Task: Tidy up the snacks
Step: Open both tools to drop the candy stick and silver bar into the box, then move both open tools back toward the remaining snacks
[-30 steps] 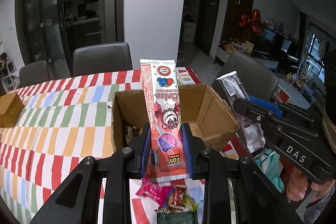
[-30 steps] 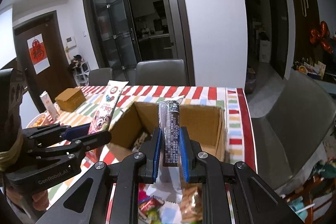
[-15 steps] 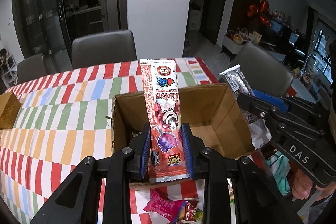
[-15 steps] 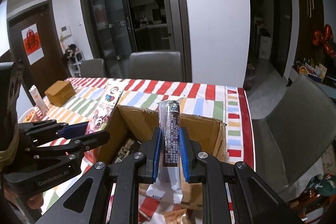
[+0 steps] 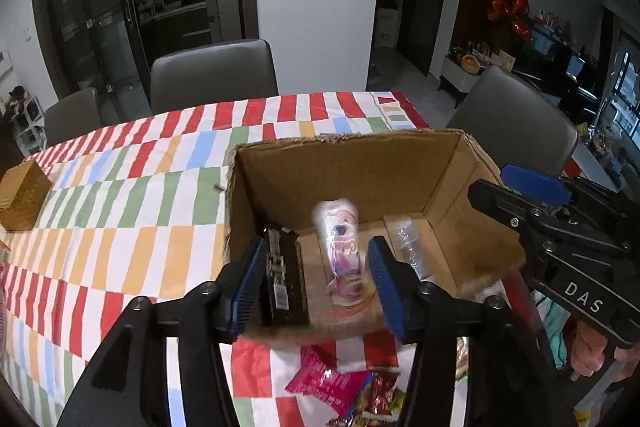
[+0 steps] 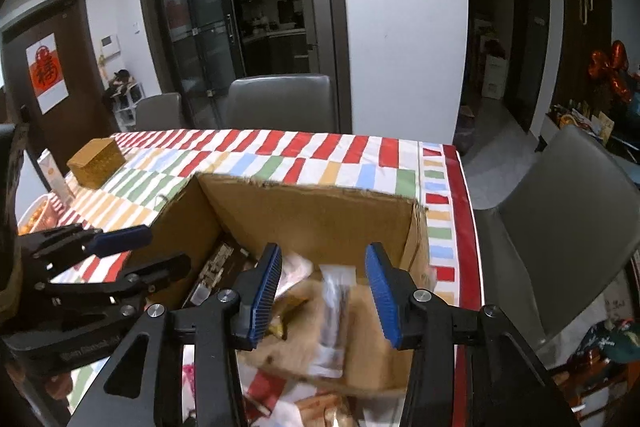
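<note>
Inside the open brown cardboard box (image 5: 360,167), the long red-and-white lollipop packet (image 5: 340,247) is a blur in mid-drop, and the grey-and-black wrapped bar (image 6: 334,311) blurs likewise. Half a second ago each was pinched upright; now the left tool (image 5: 314,287) and right tool (image 6: 324,295) both stand spread with nothing between their blue pads. Both snacks look delivered. More bright wrappers (image 5: 340,383) lie on the striped table (image 5: 120,207) before the box, likely next.

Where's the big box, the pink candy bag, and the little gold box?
cardboard box (image 5: 352,171), left wrist view, inside of back wall.
pink candy bag (image 5: 326,383), left wrist view, middle.
gold box (image 6: 96,163), right wrist view, front side.
</note>
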`<state>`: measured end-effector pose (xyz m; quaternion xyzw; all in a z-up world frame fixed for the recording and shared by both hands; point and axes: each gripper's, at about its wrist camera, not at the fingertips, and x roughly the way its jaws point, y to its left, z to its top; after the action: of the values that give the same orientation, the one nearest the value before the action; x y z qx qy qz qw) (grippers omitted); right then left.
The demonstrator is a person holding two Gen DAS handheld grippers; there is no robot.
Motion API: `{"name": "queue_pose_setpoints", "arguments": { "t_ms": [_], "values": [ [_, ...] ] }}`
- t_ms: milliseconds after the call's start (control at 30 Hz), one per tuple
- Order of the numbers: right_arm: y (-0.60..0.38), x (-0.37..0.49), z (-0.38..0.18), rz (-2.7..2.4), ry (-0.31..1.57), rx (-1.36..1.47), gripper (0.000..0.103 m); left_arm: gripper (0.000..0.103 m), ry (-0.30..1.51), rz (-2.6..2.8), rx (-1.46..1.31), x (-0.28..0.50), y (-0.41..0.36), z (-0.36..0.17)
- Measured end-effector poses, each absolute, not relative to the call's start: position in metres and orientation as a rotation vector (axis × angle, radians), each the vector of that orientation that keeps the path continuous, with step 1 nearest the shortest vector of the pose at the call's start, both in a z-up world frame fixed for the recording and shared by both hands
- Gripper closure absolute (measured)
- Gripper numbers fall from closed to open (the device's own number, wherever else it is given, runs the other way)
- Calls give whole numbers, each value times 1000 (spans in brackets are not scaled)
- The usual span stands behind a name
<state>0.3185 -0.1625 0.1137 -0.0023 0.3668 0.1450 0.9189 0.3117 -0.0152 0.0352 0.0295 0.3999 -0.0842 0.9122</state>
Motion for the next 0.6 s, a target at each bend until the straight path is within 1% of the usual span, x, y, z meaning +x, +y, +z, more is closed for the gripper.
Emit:
{"name": "queue_pose_setpoints", "arguments": {
  "t_ms": [400, 600],
  "values": [
    [-180, 243, 128, 305, 693, 45, 58, 48, 757, -231, 75, 239, -24, 50],
    [-191, 216, 125, 295, 689, 69, 58, 48, 748, -249, 95, 214, -32, 49]
  ]
}}
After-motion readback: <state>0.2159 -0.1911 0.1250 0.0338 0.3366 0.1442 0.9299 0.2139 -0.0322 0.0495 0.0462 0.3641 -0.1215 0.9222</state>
